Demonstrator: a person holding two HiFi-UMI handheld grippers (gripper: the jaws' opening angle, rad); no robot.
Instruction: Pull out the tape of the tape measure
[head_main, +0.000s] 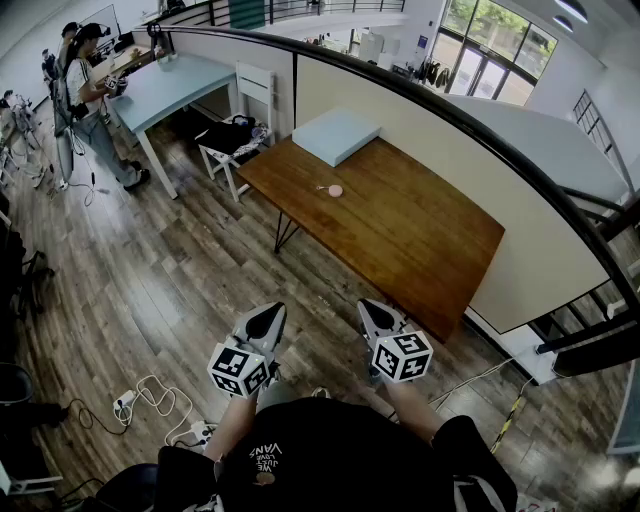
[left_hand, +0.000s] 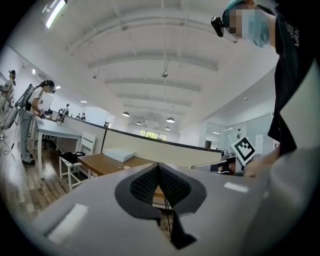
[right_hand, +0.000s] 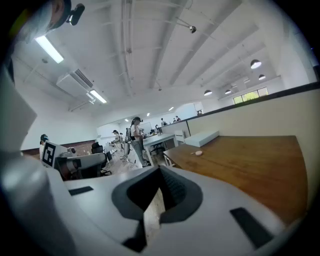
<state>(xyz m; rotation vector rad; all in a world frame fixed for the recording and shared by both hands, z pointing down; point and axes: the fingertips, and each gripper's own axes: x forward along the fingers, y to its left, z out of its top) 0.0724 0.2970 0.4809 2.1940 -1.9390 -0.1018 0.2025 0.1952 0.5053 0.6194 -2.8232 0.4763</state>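
The tape measure is a small pink round case lying alone on the brown wooden table, toward its far left end. It also shows as a tiny pale spot in the right gripper view. Both grippers are held close to the person's body, well short of the table and apart from the tape measure. My left gripper is shut with nothing in it, its dark pads meeting. My right gripper is shut and empty too, closer to the table's near corner.
A pale flat box lies at the table's far end. A white chair and a light blue table stand to the left, with a person beside them. Cables and a power strip lie on the wooden floor. A dark railing runs along the right.
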